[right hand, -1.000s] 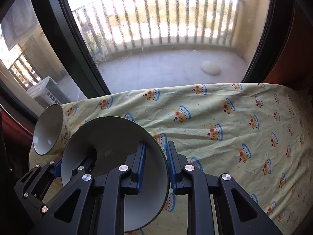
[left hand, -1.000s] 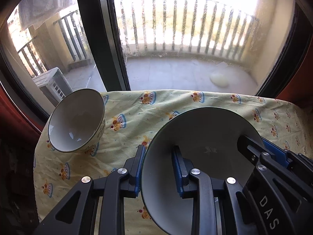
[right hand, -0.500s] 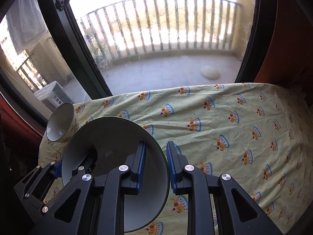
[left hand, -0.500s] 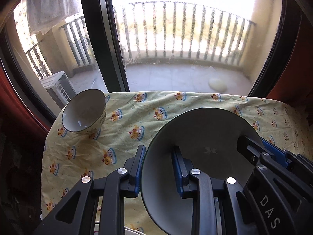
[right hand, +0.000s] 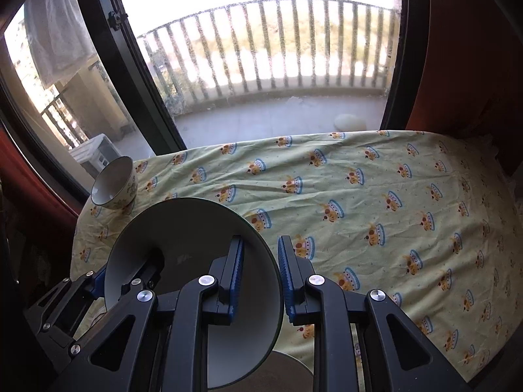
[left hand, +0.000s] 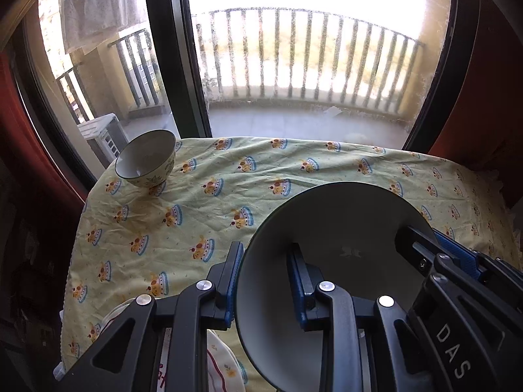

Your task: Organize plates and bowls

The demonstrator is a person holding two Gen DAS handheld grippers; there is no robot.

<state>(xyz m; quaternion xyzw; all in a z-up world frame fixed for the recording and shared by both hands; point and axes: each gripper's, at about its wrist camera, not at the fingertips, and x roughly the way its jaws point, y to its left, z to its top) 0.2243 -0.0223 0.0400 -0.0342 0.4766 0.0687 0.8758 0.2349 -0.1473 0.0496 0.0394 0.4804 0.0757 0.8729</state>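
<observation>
2 grippers holding 1 grey plate [left hand: 336,228] above the tablecloth [left hand: 212,202].
The left gripper [left hand: 263,281] and right gripper [right hand: 260,274] are each pinching the plate's rim; a patterned bowl [left hand: 145,160] is sitting far left.

Two bowls [left hand: 146,159] [left hand: 330,271], two plates [left hand: 225,364] [right hand: 287,370].

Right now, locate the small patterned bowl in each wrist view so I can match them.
Left wrist: the small patterned bowl stands upper left, at the tablecloth's far-left corner.
Right wrist: the same bowl sits at the left edge, mid-height, same corner.
Shared landmark: the dark window post rising just behind it.
</observation>
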